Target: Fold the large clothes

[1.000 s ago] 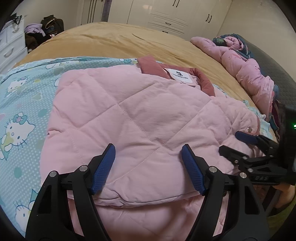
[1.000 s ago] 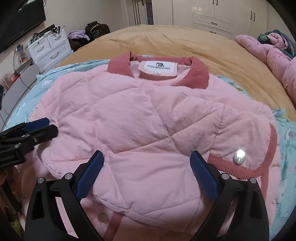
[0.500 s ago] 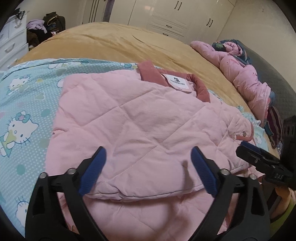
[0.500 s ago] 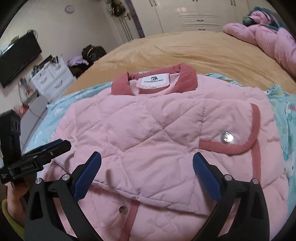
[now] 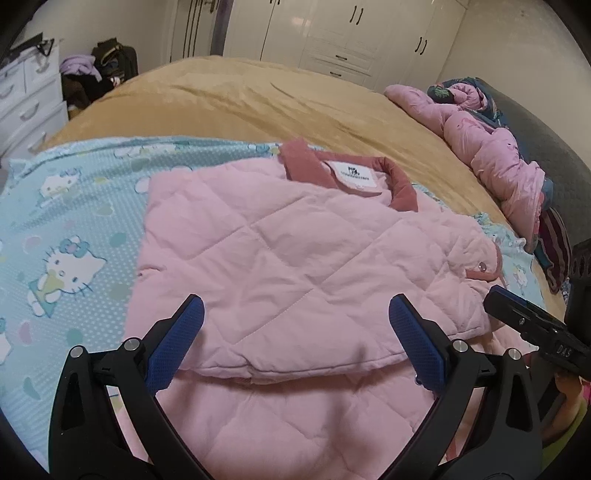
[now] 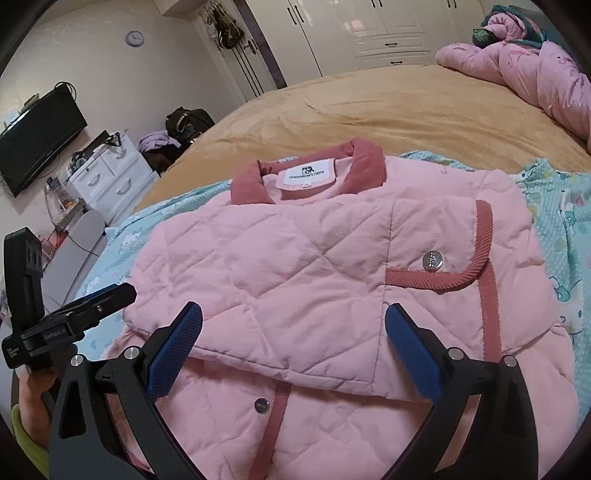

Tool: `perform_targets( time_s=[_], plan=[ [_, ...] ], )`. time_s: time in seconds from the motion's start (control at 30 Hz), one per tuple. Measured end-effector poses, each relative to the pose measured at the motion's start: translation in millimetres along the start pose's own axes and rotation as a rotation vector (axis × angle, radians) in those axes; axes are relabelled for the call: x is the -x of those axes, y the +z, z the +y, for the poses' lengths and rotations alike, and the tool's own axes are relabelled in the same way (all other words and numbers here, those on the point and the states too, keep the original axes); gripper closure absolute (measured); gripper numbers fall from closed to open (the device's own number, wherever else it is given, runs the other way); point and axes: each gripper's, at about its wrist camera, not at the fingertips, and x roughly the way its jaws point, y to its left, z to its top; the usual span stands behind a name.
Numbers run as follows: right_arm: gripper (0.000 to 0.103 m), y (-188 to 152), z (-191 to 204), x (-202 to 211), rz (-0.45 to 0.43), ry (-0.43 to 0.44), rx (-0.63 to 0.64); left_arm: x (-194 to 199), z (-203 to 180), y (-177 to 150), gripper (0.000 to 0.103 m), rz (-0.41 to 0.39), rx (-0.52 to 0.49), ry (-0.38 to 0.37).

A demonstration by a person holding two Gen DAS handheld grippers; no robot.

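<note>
A pink quilted jacket [image 5: 280, 266] with a dark pink collar [image 5: 400, 186] lies on the bed, its sleeves folded over its front. It also shows in the right wrist view [image 6: 303, 266], with a cuff and silver button [image 6: 432, 260]. My left gripper [image 5: 295, 339] is open and empty, above the jacket's near part. My right gripper [image 6: 293, 341] is open and empty, above the near fold edge. Each gripper shows at the side of the other's view, left [image 6: 88, 314] and right [image 5: 532, 325].
A light blue cartoon-print sheet [image 5: 66, 229] lies under the jacket on a tan bedspread [image 5: 258, 99]. A pink duvet heap [image 5: 491, 147] lies at the bed's right side. White drawers [image 6: 110, 177] and a TV [image 6: 33, 140] stand to the left. Wardrobes [image 5: 351, 33] line the far wall.
Both grippers have drawn back and risen away from the jacket. The folded jacket has not moved.
</note>
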Motion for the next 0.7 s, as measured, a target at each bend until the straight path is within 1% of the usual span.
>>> perform_targets(
  time_s=[0.13, 0.2, 0.37, 0.47, 0.7],
  plan=[
    [0.004, 1.5, 4.1, 14.4, -0.017, 0.010, 0.013, 16.7, -3.2, -2.0, 0.009, -0.035, -0.023, 0.046],
    [0.004, 2.5, 5.9, 23.5, -0.031, 0.011, 0.022, 26.5, -3.0, -2.5, 0.009, -0.055, -0.019, 0.057],
    [0.004, 2.1, 9.8, 51.2, -0.074, 0.022, 0.036, 53.0, -4.7, -6.3, 0.009, -0.114, -0.001, 0.035],
    [0.004, 1.8, 10.6, 66.9, -0.089, 0.024, 0.034, 63.6, -9.4, -7.7, 0.009, -0.133, -0.006, 0.033],
    [0.004, 3.0, 12.8, 99.3, -0.117, 0.023, 0.049, 91.1, -31.7, -7.0, 0.009, -0.188, -0.028, -0.004]
  ],
)
